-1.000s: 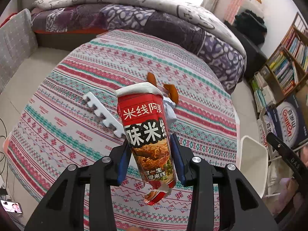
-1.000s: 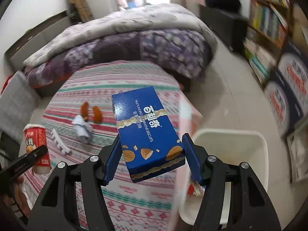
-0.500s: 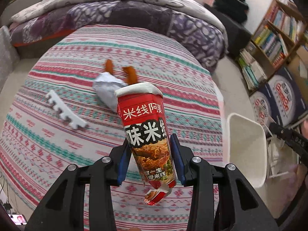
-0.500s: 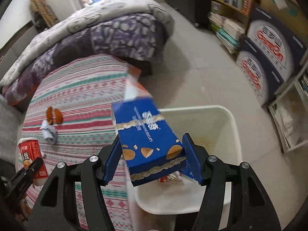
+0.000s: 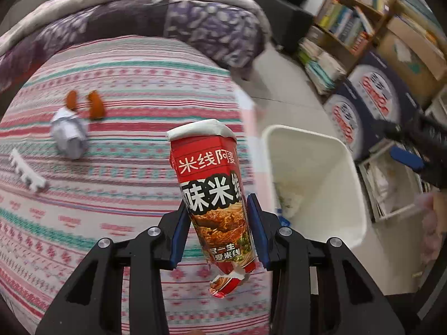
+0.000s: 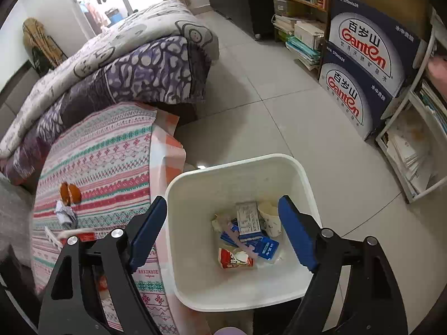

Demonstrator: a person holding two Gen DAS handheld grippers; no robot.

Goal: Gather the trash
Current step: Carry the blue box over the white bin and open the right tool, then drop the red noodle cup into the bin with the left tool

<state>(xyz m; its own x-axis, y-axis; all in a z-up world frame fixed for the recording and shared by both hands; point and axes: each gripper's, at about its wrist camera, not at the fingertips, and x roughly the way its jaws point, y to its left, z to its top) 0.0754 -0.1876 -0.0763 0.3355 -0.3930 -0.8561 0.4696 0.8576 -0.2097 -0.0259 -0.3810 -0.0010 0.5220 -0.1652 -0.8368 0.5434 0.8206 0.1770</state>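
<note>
Left claw (image 5: 219, 230) is clenched on the red noodle cup (image 5: 213, 195), pads on its lower half, cup upright with a slight tilt and a torn flap hanging off the bottom. Your step, as I judge it: carry the cup right, over the white bin (image 5: 315, 178), and drop it. Do it well by getting the whole cup past the bin's near-left rim before you loosen; right now it sits over the striped desk cloth (image 5: 111, 195), just left of the bin. Keep it upright so the tall cup doesn't catch the rim, and let go low.

Right claw (image 6: 223, 233) is released, spread wide, holding nothing, poised above the bin (image 6: 243, 298). Inside lie a blue biscuit box (image 6: 264, 247), a red wrapper (image 6: 233, 258), a paper cup (image 6: 271, 217) and a printed carton (image 6: 247, 216). Pull this claw aside so the two don't collide over the bin.

Farther left on the desk, trash not yet collected: a white toothed foam strip (image 5: 26, 171), a crumpled grey wrapper (image 5: 69, 135), then two orange peel pieces (image 5: 85, 103) just beyond it. Far behind, the purple quilted bed (image 5: 139, 25); far right, the bookshelf (image 5: 349, 25) and water cartons (image 6: 363, 64) on the floor.
</note>
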